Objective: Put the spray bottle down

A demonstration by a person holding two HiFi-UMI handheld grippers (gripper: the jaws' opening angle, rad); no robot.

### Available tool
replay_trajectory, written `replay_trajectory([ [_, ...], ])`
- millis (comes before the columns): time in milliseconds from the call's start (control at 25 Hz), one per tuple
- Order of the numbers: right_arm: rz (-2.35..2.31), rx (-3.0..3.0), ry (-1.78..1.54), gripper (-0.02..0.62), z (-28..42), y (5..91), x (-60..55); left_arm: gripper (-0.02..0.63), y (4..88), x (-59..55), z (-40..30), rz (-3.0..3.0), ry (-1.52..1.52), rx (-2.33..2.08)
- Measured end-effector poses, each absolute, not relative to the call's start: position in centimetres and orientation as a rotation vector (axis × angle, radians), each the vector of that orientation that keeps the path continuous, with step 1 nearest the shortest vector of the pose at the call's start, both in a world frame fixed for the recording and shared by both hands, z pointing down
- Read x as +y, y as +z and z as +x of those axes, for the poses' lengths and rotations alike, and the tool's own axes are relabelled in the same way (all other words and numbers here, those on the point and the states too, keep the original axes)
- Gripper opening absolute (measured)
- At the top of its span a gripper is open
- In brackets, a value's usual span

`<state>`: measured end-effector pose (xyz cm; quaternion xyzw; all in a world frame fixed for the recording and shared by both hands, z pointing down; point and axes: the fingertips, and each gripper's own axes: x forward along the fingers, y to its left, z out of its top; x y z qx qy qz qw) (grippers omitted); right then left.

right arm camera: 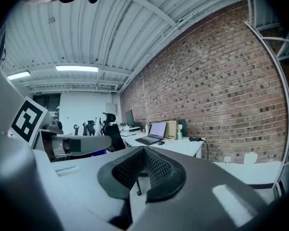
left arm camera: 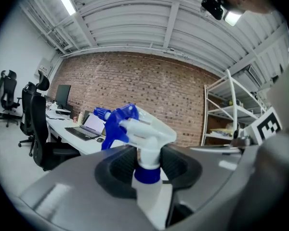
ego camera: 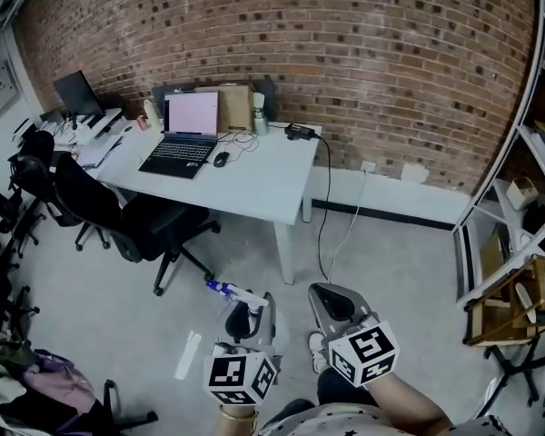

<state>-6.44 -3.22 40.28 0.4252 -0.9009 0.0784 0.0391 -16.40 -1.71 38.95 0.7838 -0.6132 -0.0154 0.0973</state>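
- The left gripper (ego camera: 247, 314) sits at the lower centre of the head view. It is clenched on the spray bottle (left arm camera: 140, 129), with its pads pressing the neck from both sides at the blue collar.
- In the left gripper view the bottle stands upright between the jaws. Its white head and blue trigger rise above them, and its pale body drops out of sight below them.
- In the head view only the bottle's head shows, just above the left gripper. Its blue nozzle points toward the upper left, and the bottle is held over the grey floor (ego camera: 409, 271), well apart from any surface.
- The right gripper (ego camera: 331, 300) lies just beside the left one, at the lower centre-right. Its jaws are closed together at the tips, and nothing is between them.
- Further up the frame, a black office chair (ego camera: 132, 218) stands at the near edge of a white desk (ego camera: 263, 184).
- On the desk are an open laptop (ego camera: 183, 139) and a mouse (ego camera: 221, 159) just beside it.
- A brick wall (ego camera: 363, 53) runs behind the desk.
- Metal shelving (ego camera: 520, 143) stands along the right edge.
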Motion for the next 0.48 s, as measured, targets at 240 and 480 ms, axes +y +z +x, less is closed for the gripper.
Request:
replay_trajectory([
  [240, 1.226, -2.790, 0.198, -0.002, -7.4, 39.6, -12.0, 0.137, 38.9, -9.9, -17.2, 2.282, -0.063, -1.869],
  [480, 1.151, -2.813, 0.147, -0.002, -7.5, 38.9, -20.1, 0.137, 38.1, -18.0, -17.9, 2.229, -0.092, -1.935],
])
